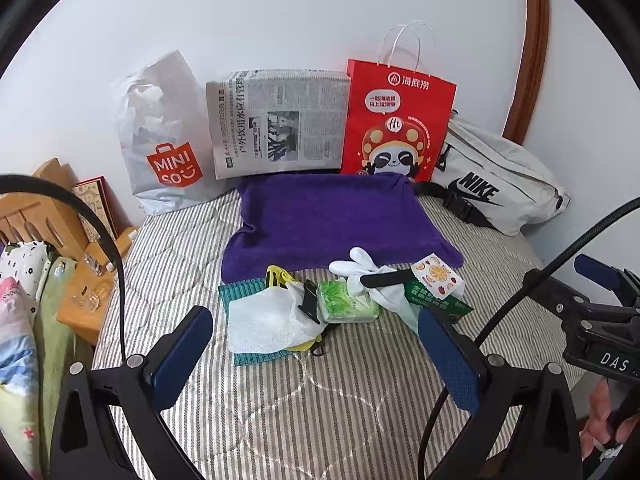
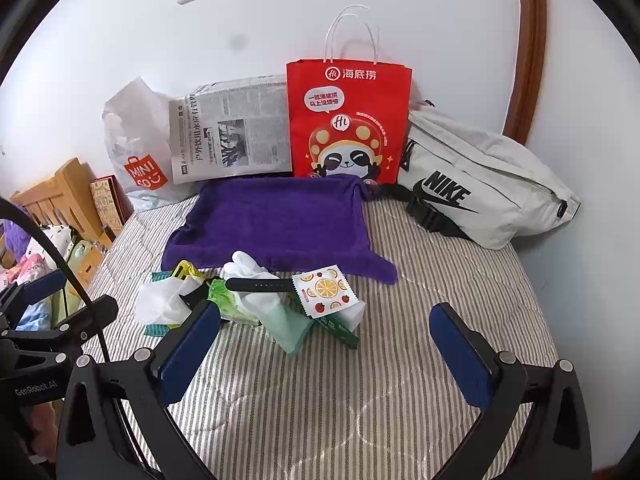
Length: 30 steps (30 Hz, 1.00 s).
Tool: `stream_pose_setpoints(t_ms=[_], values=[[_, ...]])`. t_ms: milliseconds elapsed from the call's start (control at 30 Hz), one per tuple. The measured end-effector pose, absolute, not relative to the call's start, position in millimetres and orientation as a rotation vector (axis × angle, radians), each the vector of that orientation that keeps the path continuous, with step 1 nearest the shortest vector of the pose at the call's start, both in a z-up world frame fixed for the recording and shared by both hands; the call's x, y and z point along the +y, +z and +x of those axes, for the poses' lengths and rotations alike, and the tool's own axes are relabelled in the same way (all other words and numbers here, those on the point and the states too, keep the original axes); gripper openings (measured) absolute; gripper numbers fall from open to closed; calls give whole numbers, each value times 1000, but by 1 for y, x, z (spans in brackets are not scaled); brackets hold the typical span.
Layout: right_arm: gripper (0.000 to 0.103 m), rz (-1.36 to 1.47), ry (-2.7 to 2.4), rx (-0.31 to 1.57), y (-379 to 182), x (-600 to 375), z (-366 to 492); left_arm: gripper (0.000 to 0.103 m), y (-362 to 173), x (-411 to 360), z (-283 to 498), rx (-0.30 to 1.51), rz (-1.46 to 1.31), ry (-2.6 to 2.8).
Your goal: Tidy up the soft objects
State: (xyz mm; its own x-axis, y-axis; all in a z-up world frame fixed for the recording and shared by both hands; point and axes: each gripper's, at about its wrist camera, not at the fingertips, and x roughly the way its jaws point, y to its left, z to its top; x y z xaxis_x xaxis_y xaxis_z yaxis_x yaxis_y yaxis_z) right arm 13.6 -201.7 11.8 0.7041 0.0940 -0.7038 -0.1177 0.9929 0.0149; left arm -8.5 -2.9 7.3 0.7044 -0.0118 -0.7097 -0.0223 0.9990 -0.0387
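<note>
We hold both grippers spread wide and empty above the near part of the striped bed [image 1: 320,408], and the pile of small soft things [image 1: 340,304] lies just beyond their tips, in front of the purple towel [image 1: 320,216]. From the left gripper [image 1: 316,348] the pile sits straight ahead between the fingers, while from the right gripper [image 2: 324,352] it lies ahead and to the left, so we judge the left one better placed. The black strap [image 2: 256,284] across the white glove [image 2: 248,266] runs left to right.
</note>
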Motion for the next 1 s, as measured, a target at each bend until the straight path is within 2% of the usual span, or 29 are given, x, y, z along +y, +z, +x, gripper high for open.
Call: stream_pose_setpoints(t_ms=[1000], values=[[103,-43,117,781,9,-201,10,103,7,-8,-11,798,-40,9]])
